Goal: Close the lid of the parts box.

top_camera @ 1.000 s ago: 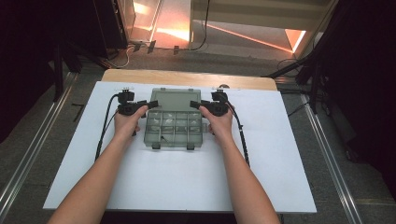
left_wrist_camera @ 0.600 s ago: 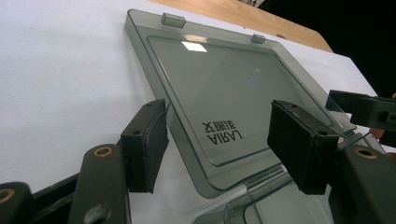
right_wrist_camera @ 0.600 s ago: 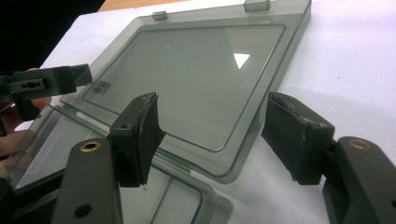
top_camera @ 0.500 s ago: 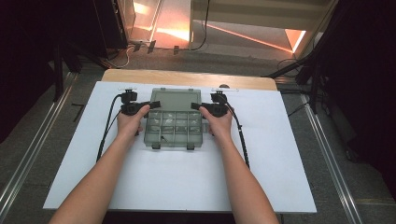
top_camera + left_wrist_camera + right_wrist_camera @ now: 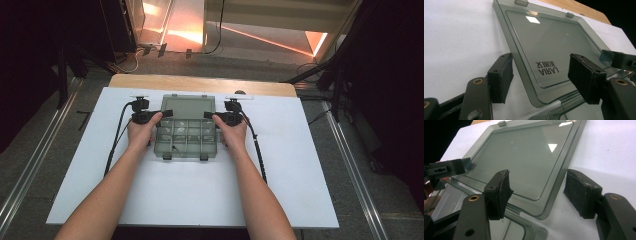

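Clear smoke-grey plastic organiser box (image 5: 186, 134) on the white table top (image 5: 300, 165), its hinged lid (image 5: 188, 106) swung fully open and lying flat on the table beyond the compartmented tray. The box's long axis runs across the table, left to right; the hinge line lies parallel to it, between tray and lid.

The left gripper (image 5: 150, 116) stands at the left end of the hinge line and the right gripper (image 5: 220, 116) at the right end, each pointing inward toward the other, so the box lies between the two tools and both hands are equally near it. In the left gripper view, the left gripper (image 5: 541, 77) straddles the near corner of the lid (image 5: 549, 47): one pad (image 5: 501, 75) hangs outside the lid's edge over bare table, the other (image 5: 584, 75) over the lid panel, with clear gaps on both sides. The right gripper (image 5: 541, 190) mirrors this in the right gripper view, its pads either side of the lid's (image 5: 524, 157) rounded corner.

Both tools are released: jaws parted, gripping nothing. As a judgement, the coming move turns on the lid's side edges, which already lie between each pair of pads; closing would seize them for folding the lid toward the person.
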{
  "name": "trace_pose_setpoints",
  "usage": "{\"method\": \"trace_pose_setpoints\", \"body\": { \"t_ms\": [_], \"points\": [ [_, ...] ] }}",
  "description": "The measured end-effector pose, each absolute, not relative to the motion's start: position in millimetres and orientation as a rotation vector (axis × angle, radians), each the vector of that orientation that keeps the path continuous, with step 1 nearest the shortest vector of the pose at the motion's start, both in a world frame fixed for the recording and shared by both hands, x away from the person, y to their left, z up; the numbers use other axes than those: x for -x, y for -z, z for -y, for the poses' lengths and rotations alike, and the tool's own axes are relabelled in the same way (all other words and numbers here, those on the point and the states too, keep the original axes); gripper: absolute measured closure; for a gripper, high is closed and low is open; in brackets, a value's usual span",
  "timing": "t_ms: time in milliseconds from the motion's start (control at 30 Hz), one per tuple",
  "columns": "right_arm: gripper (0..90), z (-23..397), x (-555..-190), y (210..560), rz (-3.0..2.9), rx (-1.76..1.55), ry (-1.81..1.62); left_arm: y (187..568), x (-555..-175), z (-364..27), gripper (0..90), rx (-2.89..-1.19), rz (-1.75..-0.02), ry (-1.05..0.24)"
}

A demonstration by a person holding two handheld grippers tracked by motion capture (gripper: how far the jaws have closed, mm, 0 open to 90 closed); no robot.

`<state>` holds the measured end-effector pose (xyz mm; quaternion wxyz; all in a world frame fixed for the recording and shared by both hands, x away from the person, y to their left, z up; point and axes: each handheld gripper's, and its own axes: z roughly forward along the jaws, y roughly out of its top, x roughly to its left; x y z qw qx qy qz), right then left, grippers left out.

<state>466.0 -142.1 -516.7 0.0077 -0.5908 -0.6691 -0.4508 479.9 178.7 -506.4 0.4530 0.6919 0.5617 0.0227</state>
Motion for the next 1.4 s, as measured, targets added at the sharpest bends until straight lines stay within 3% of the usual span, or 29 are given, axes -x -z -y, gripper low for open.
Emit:
{"method": "trace_pose_setpoints", "body": {
  "t_ms": [467,1033,1400],
  "points": [
    [52.8,144,-461,513,2.151,1.779,1.459,501,-477,-178,40.5,-1.677,-1.345,-0.067],
    [72.8,151,-448,503,2.263,1.755,1.545,490,-465,-183,63.4,-1.668,-1.26,-0.204],
    [76.5,152,-442,499,2.387,1.721,1.548,488,-462,-188,69.6,-1.668,-1.209,-0.229]
  ]
}}
